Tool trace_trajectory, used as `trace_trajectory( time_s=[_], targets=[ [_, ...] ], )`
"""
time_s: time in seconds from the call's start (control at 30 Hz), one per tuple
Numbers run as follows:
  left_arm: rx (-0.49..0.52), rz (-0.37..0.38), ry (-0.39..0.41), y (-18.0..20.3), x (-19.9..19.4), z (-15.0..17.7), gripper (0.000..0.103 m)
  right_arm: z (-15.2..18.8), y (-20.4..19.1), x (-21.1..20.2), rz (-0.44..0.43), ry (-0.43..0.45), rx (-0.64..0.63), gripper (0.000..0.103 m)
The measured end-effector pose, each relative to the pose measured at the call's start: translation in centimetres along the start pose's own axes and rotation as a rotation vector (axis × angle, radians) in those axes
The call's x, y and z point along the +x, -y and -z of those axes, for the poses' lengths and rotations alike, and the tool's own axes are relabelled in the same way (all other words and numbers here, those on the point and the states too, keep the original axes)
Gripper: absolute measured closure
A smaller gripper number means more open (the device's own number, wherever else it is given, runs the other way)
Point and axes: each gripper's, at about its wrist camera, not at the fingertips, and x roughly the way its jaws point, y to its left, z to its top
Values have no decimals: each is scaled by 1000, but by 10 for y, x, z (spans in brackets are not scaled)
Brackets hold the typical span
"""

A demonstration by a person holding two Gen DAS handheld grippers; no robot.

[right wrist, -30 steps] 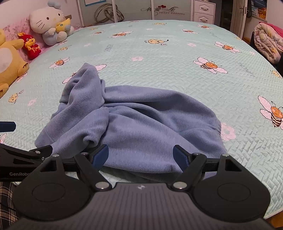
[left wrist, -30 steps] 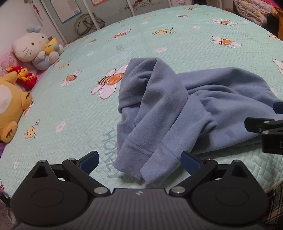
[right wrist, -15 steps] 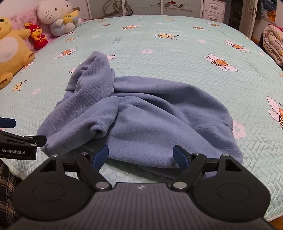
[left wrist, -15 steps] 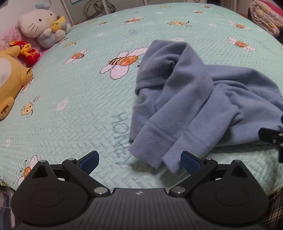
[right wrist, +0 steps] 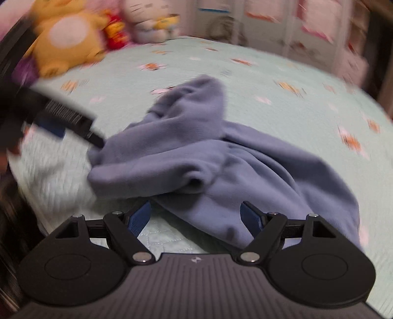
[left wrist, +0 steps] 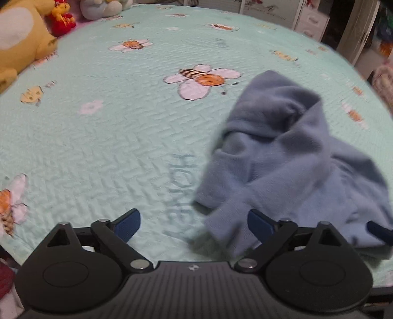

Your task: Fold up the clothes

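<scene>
A crumpled blue fleece sweatshirt point(left wrist: 282, 157) lies on the mint bedspread point(left wrist: 110, 137) near the bed's front edge. My left gripper point(left wrist: 194, 224) is open over the bedspread, and a sleeve cuff point(left wrist: 228, 235) reaches in front of its right finger. My right gripper point(right wrist: 196, 216) is open too, low over the sweatshirt point(right wrist: 221, 159), whose near hem lies between its fingers. The left gripper's finger point(right wrist: 71, 122) shows blurred at the garment's left end in the right wrist view. A blue fingertip point(left wrist: 379, 232) of the right gripper peeks in at the far right.
Plush toys sit at the bed's head: a yellow one point(left wrist: 17, 39), a small red one point(left wrist: 61, 19) and a white one point(right wrist: 149, 22). White cabinets point(left wrist: 312, 22) stand beyond the bed. The bedspread left of the sweatshirt is bare.
Both cameras have swung: the sweatshirt has slid to the right in the left wrist view, and both views are now motion-blurred. Both grippers stay open.
</scene>
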Motion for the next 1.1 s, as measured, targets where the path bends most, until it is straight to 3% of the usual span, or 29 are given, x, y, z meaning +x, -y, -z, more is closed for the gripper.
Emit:
trace_trajectory(
  time_s=[0.13, 0.5, 0.87, 0.97, 1.03, 1.1],
  targets=[
    [108, -107, 16, 14, 2, 2, 9, 8, -30, 18, 141, 53, -261, 23],
    [158, -229, 29, 10, 2, -7, 9, 1, -72, 51, 215, 251, -731, 22],
    [189, -254, 72, 19, -6, -24, 9, -16, -59, 78, 112, 257, -736, 24],
    [202, -249, 86, 25, -10, -27, 8, -21, -53, 78, 58, 235, -671, 38],
    [210, -245, 91, 29, -11, -30, 8, -25, -48, 75, 42, 249, -620, 56],
    [222, -240, 97, 35, -11, -34, 8, -28, -38, 71, 19, 264, -539, 67]
  ],
)
